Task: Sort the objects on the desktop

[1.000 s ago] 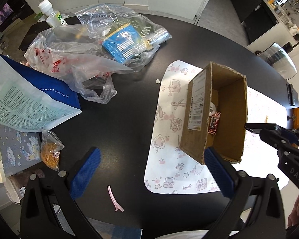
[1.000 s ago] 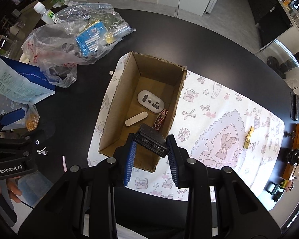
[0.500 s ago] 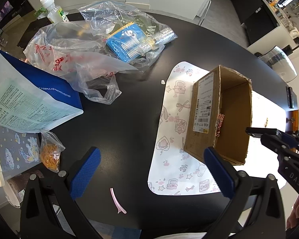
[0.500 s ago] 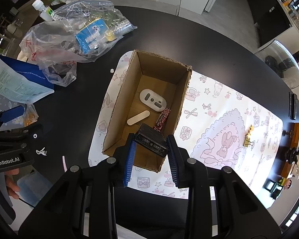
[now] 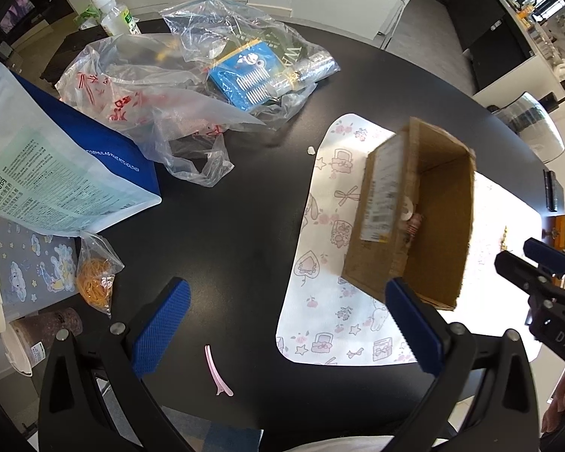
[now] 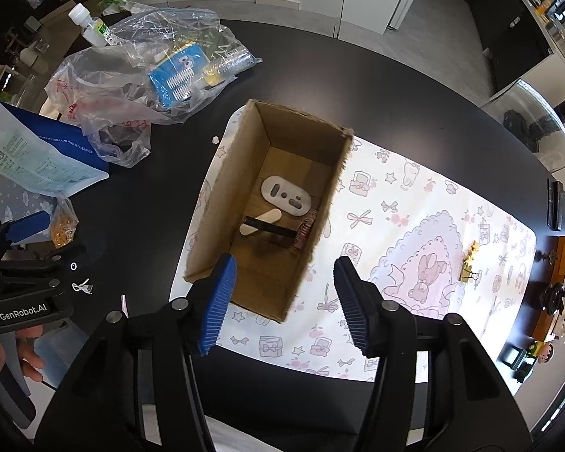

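Note:
An open cardboard box (image 6: pixel 222 192) stands on a patterned mat (image 6: pixel 414 226) on the black table; it also shows in the left wrist view (image 5: pixel 448 226). Inside lie a white oval device (image 6: pixel 285 195), a pale flat stick (image 6: pixel 260 221), a red-striped candy (image 6: pixel 304 231) and a black block (image 6: pixel 271 230). My right gripper (image 6: pixel 282 303) is open and empty above the box's near end. My left gripper (image 5: pixel 282 327) is open and empty over the table, left of the box, above a pink hair clip (image 5: pixel 215 373).
Clear plastic bags with a blue comb pack (image 5: pixel 245 75) lie at the back left. A blue-white pouch (image 5: pixel 49 173), a bag of rubber bands (image 5: pixel 94 282) and a bottle (image 5: pixel 111 15) are at the left. A gold binder clip (image 6: pixel 470 263) lies on the mat at the right.
My right gripper has opened and let go of the black block, which now lies in the box. The left gripper has shifted slightly and stays open.

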Motion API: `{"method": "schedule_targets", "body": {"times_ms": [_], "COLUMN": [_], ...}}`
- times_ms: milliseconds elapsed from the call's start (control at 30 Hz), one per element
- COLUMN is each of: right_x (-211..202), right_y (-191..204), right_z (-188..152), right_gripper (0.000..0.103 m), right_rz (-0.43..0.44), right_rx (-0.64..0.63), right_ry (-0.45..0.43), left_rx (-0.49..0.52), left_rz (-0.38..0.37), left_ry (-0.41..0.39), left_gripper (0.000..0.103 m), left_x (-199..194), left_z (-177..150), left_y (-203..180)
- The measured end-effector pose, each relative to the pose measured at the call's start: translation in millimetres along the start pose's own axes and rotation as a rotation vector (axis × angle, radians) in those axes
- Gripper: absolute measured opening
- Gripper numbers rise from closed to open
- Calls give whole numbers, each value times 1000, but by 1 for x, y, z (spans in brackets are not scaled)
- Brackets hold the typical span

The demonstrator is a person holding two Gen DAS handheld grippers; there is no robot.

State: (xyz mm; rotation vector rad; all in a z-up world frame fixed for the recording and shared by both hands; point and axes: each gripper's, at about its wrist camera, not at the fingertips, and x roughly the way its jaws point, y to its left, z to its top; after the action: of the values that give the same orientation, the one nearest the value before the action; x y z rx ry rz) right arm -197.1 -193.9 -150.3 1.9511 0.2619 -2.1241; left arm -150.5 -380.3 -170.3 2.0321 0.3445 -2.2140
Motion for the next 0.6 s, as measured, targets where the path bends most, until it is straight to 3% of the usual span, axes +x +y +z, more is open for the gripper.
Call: {"method": "schedule_targets", "body": {"times_ms": [100, 167, 333, 433, 600], "right_x": [-4, -6, -9, -12, -14], "right_y": [-5, -9, -22, -33, -58], "right_z": [-4, -7, -16, -23, -34], "right_gripper": [60, 72, 86, 101, 103], "right_rz": [5, 16, 42, 42, 45], "right_rx": [9, 16, 37, 54, 83], "right_ry": [-8, -11, -17, -28, -37], "left_rx": [12, 15, 28, 44, 59], "left_rz": [4, 6, 15, 19, 26], "left_ry": [-8, -13, -24, -25, -30], "left_gripper": [103, 103, 103, 103, 103], "left_x": [-4, -7, -12, -13, -15], "left_z": [-2, -4, -9, -12, -17], "left_y": [-7, -11, -26, -38, -64]}}
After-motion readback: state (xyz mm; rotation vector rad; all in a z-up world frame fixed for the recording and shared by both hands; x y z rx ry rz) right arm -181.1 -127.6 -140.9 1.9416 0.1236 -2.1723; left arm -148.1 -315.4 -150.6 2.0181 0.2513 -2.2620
